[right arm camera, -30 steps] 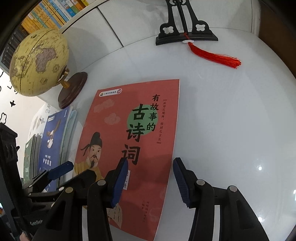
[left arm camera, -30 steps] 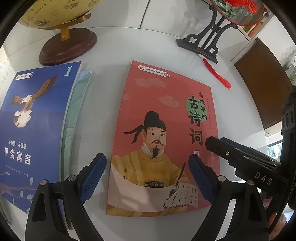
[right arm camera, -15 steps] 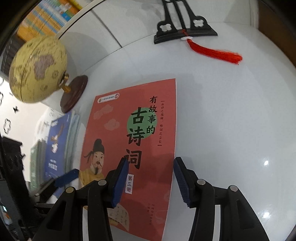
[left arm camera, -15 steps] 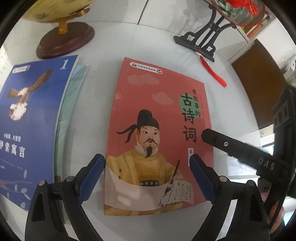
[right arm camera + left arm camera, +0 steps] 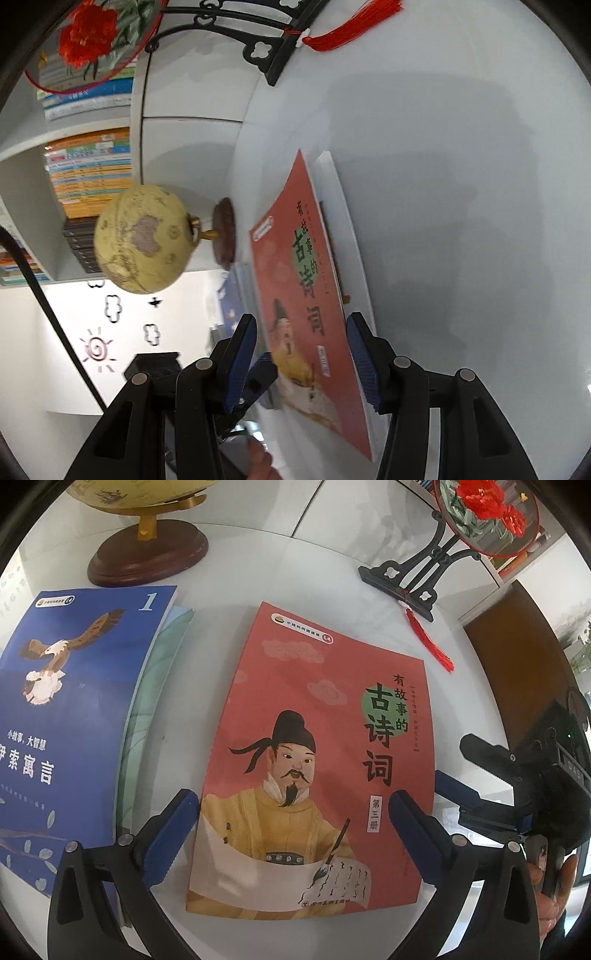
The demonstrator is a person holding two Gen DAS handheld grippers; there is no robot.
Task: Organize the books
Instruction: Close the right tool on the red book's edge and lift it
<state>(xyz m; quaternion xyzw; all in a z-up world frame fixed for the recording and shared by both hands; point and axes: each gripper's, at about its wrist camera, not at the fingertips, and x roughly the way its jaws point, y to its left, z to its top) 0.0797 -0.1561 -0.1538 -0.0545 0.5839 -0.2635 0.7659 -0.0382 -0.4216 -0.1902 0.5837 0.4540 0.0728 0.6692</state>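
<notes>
L claw [image 5: 291,834]: jaws spread wide, just been opening, nothing pinched, red book [image 5: 317,746] flat on worktop [image 5: 258,568] under it | R claw [image 5: 301,360]: part-spread, straddles red book's edge, grip unclear | blue book [image 5: 74,709] left of L claw | globe [image 5: 147,542] beyond

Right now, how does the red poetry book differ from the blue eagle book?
The red poetry book lies alone on the white table; the blue eagle book tops a stack. Red shows a robed man writing; blue shows an eagle and a "1". Both lie face up.
</notes>
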